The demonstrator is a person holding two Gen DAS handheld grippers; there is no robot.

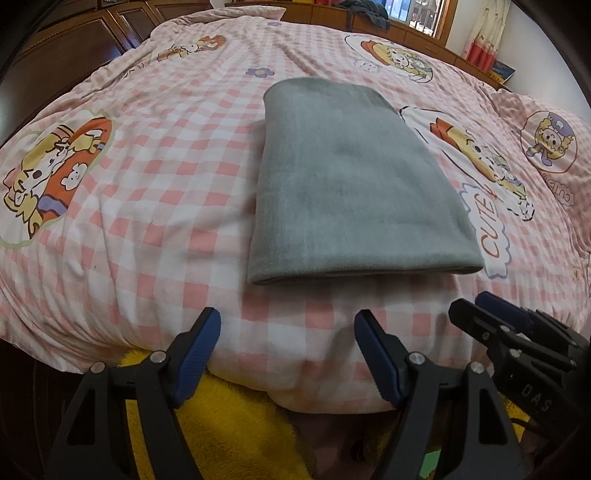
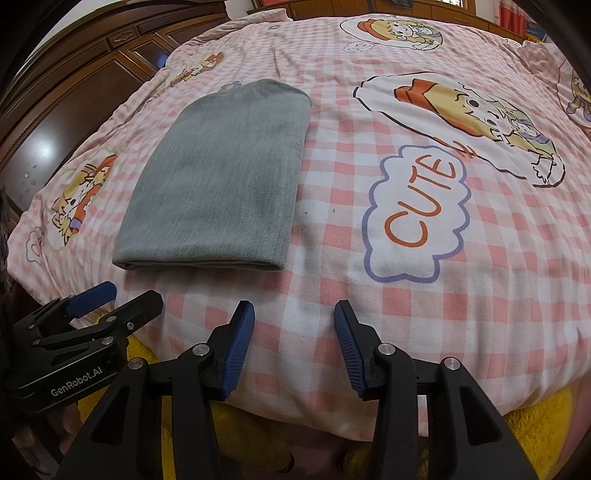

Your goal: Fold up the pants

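The grey pants [image 1: 351, 177] lie folded into a neat rectangle on the pink checked bed cover [image 1: 166, 177]. They also show in the right wrist view [image 2: 221, 177], left of centre. My left gripper [image 1: 286, 325] is open and empty, held near the bed's front edge, a little short of the fold. My right gripper [image 2: 293, 317] is open and empty, to the right of the pants at the front edge. Each gripper shows in the other's view: the right one [image 1: 480, 306] and the left one [image 2: 114, 295].
The bed cover has cartoon prints and a "CUTE" cloud [image 2: 417, 218] right of the pants. A yellow fluffy blanket [image 1: 229, 424] hangs below the front edge. A dark wooden wardrobe [image 2: 74, 96] stands on the left. A window ledge with clothes [image 1: 369, 14] lies beyond the bed.
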